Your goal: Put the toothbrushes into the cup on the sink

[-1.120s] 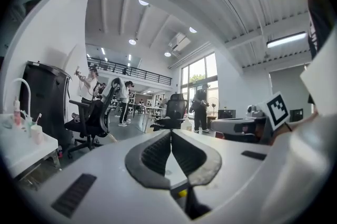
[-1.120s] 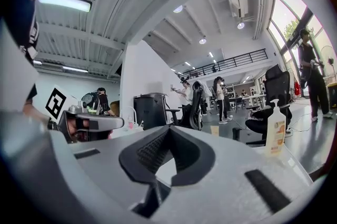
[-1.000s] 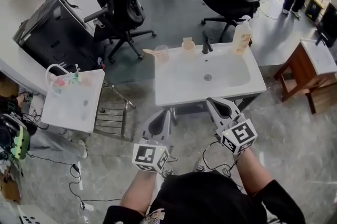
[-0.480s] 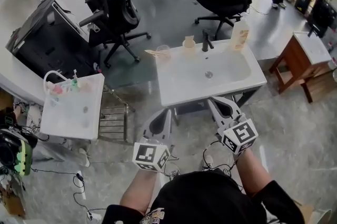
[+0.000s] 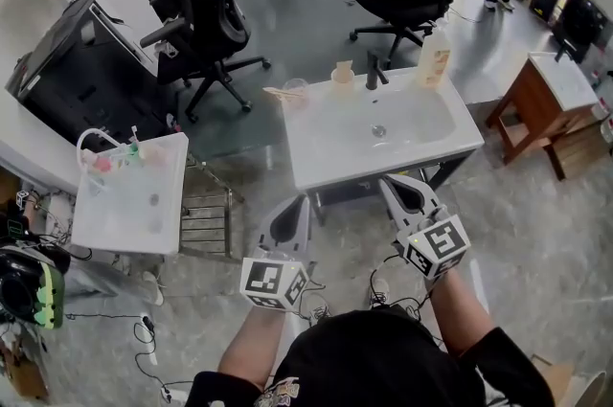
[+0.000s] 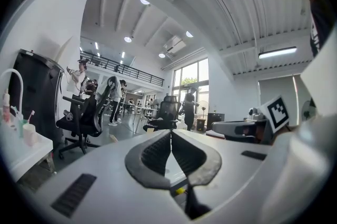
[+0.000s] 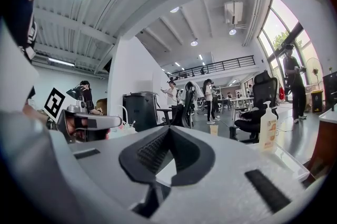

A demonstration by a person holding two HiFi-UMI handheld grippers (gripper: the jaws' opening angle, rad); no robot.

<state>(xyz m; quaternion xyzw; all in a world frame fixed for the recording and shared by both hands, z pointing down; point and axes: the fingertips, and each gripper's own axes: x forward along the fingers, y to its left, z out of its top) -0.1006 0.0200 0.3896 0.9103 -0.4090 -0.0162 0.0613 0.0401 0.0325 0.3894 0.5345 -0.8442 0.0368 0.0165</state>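
A white sink (image 5: 326, 156) stands ahead of me in the head view. On its back rim are a beige cup (image 5: 342, 79), a clear glass (image 5: 296, 92) and a pale toothbrush (image 5: 276, 94) lying beside the glass. My left gripper (image 5: 298, 203) and right gripper (image 5: 389, 184) are held side by side just short of the sink's front edge. Both are shut with nothing in them. The left gripper (image 6: 170, 134) shows its pads pressed together, and so does the right gripper (image 7: 169, 129). The right gripper view also shows the beige cup (image 7: 213, 129).
A black faucet (image 5: 374, 74) and a soap bottle (image 5: 434, 59) stand on the sink's back rim. A smaller white sink (image 5: 144, 204) with cups and brushes is at the left, a wire rack (image 5: 204, 214) beside it. Office chairs (image 5: 206, 22) and a wooden stand (image 5: 536, 108) surround the area.
The room has shifted slightly in the head view as the person moved. Both grippers stay shut and side by side before the sink.
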